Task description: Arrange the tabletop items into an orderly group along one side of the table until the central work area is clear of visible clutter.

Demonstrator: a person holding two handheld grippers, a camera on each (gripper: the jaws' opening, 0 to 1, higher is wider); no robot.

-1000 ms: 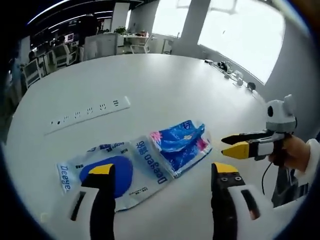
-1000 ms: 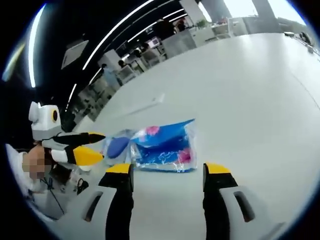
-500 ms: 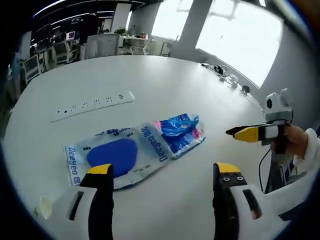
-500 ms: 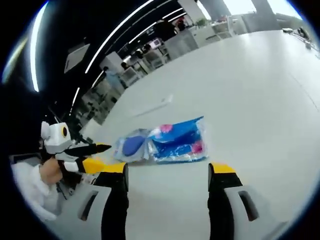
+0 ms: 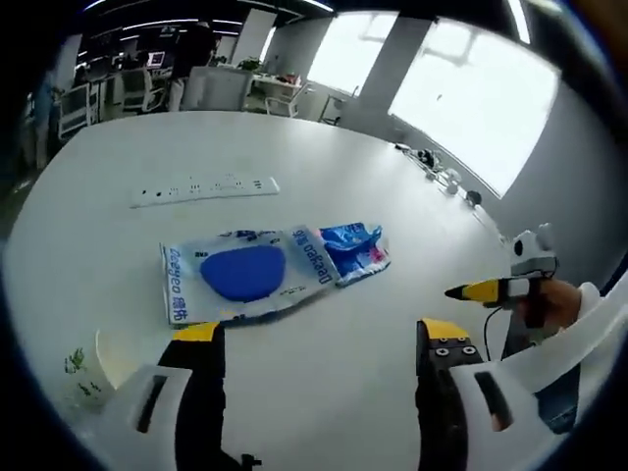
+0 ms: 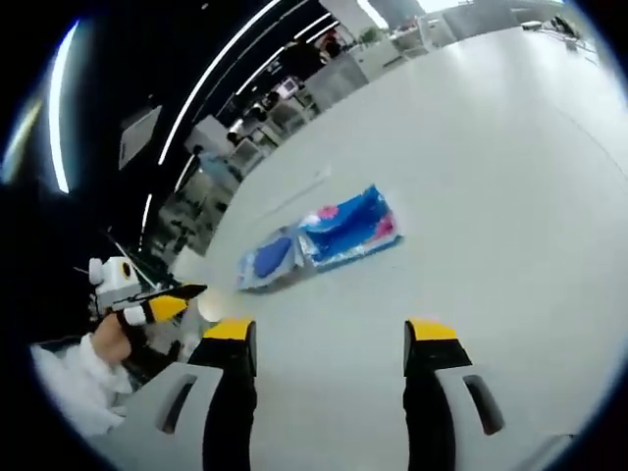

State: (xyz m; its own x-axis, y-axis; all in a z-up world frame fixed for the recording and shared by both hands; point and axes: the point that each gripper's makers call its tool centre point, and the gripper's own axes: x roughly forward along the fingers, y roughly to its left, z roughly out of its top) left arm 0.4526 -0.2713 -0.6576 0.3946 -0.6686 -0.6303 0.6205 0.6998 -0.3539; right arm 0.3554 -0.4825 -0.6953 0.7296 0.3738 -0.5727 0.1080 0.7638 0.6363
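both packets lie side by side, touching, out on the white table (image 5: 324, 147): the pale packet with the blue oval (image 5: 240, 277) and the blue floral packet (image 5: 351, 251). a power strip (image 5: 204, 188) sits beyond them. left gripper (image 5: 319, 339) and right gripper (image 6: 332, 336) hang above the table, jaws spread, holding nothing. a paper cup (image 5: 93, 368) stands near the left jaw.

two flat plastic packets on the white table (image 5: 324, 392): one clear packet with a blue oval pad (image 5: 240, 278) and one crumpled blue-and-pink packet (image 5: 353, 250), touching end to end. one long white power strip (image 5: 204, 188) beyond them. one pale paper cup with a green leaf print (image 5: 93, 368) at the near edge.
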